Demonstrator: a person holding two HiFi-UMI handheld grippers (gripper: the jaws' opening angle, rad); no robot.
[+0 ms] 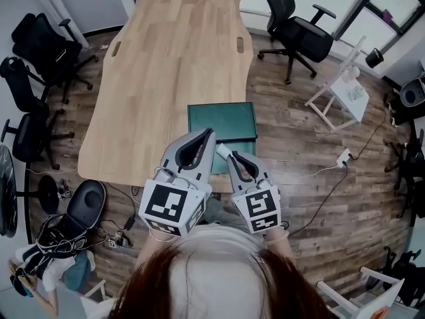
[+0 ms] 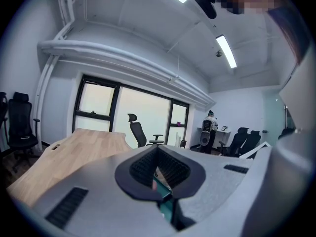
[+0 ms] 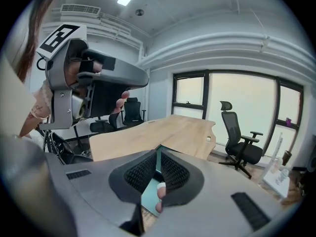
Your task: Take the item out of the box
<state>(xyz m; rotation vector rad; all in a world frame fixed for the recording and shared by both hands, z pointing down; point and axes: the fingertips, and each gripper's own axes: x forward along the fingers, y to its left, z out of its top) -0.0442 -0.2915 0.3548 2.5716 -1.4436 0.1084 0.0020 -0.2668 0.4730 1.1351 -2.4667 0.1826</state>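
Note:
A flat dark green box (image 1: 222, 120) lies closed on the wooden table (image 1: 172, 65), at its near right edge. My left gripper (image 1: 208, 133) hovers over the box's near left part, its jaws drawn together with nothing between them. To its right, my right gripper (image 1: 222, 150) reaches over the box's near edge, also shut and empty. In the left gripper view the left gripper (image 2: 158, 148) has its tips meeting, and a strip of the green box (image 2: 165, 201) shows below them. In the right gripper view the right gripper (image 3: 159, 152) is closed above the box (image 3: 149, 195).
Black office chairs (image 1: 300, 33) stand beyond the table's far right corner, and several more chairs (image 1: 40, 52) on the left. A white folding stand (image 1: 345, 92) and a power strip (image 1: 343, 157) with a cable are on the wooden floor to the right. Bags (image 1: 73, 218) lie at the lower left.

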